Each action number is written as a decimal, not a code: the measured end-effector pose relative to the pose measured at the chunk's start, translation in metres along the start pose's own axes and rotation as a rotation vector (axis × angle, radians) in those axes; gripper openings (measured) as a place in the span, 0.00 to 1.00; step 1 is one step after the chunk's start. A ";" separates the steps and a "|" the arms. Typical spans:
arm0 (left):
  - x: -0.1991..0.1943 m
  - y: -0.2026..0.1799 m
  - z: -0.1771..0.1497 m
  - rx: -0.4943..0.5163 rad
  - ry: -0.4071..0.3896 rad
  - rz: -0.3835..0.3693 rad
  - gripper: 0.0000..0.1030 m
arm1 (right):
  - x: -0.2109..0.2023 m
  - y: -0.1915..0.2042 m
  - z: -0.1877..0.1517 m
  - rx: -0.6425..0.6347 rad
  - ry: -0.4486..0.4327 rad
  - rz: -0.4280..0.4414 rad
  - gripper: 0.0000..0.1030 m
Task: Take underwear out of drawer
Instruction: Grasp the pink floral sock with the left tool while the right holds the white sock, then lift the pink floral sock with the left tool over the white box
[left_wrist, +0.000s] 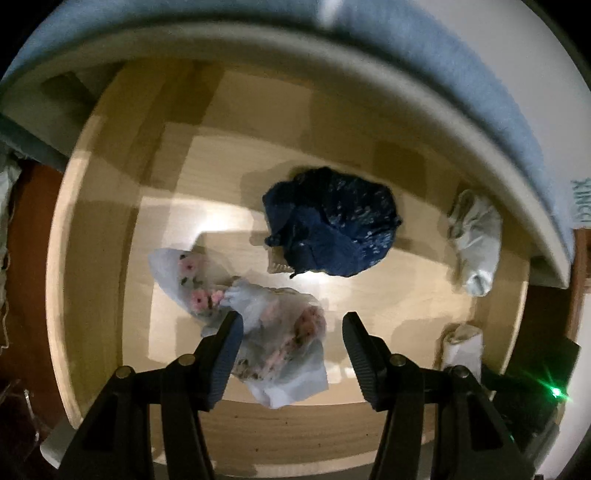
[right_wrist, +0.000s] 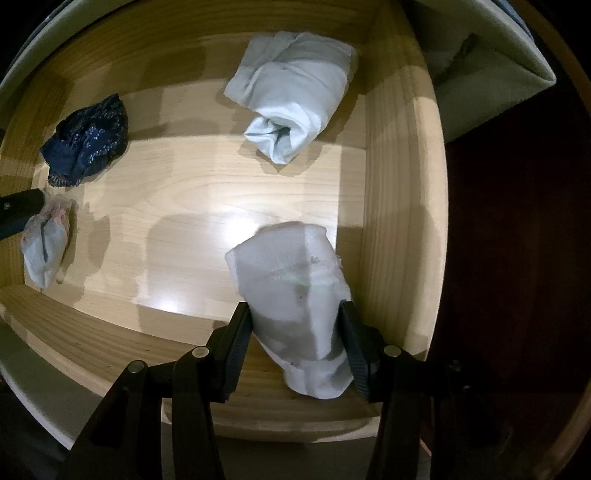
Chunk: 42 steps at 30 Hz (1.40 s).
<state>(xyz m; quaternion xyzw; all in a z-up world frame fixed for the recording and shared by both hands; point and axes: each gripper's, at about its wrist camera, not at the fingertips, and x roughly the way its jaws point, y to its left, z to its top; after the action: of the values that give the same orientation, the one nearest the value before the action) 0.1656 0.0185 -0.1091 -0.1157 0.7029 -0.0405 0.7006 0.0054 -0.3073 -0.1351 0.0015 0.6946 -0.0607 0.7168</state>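
Looking down into the open wooden drawer (right_wrist: 399, 206) from both wrist cameras.

Right gripper (right_wrist: 295, 332): fingers closed on a white rolled piece of underwear (right_wrist: 291, 291), one pad pressed on each side of the roll. The roll sits at the drawer's near right corner, close to the right wall; whether it rests on the drawer floor or is lifted off it, I can't tell.

Left gripper (left_wrist: 291, 332): fingers spread wide, holding nothing. The floral piece (left_wrist: 258, 325), pale with pink flowers, lies crumpled on the drawer floor below it. The left finger (left_wrist: 225, 354) overlaps the fabric in view; the right finger sits just past the fabric's edge. Contact: can't tell. In the right wrist view the floral piece (right_wrist: 46, 243) shows at the far left edge, with a dark finger of the left gripper beside it.

Further in: a dark blue patterned piece (left_wrist: 328, 221) bunched near the middle of the drawer floor, apart from the floral one. A pale rolled piece (right_wrist: 291, 92) lies toward the back right, near the right wall and well apart from the gripped roll.

Beyond the drawer's back edge: a blue-grey padded edge (left_wrist: 461, 74), blurred.

Left view has slight motion blur.
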 end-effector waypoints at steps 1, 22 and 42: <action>0.002 0.000 0.000 -0.001 0.008 0.006 0.56 | 0.001 0.004 0.001 0.001 -0.001 0.000 0.45; 0.039 -0.009 -0.003 0.108 0.127 0.191 0.58 | -0.002 0.035 0.007 -0.020 -0.006 -0.028 0.47; 0.023 -0.013 -0.020 0.171 0.054 0.187 0.21 | 0.007 0.051 0.001 -0.031 -0.015 -0.073 0.47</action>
<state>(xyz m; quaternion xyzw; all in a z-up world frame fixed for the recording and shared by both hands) 0.1472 -0.0019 -0.1286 0.0118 0.7231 -0.0379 0.6896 0.0109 -0.2569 -0.1458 -0.0356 0.6898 -0.0761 0.7191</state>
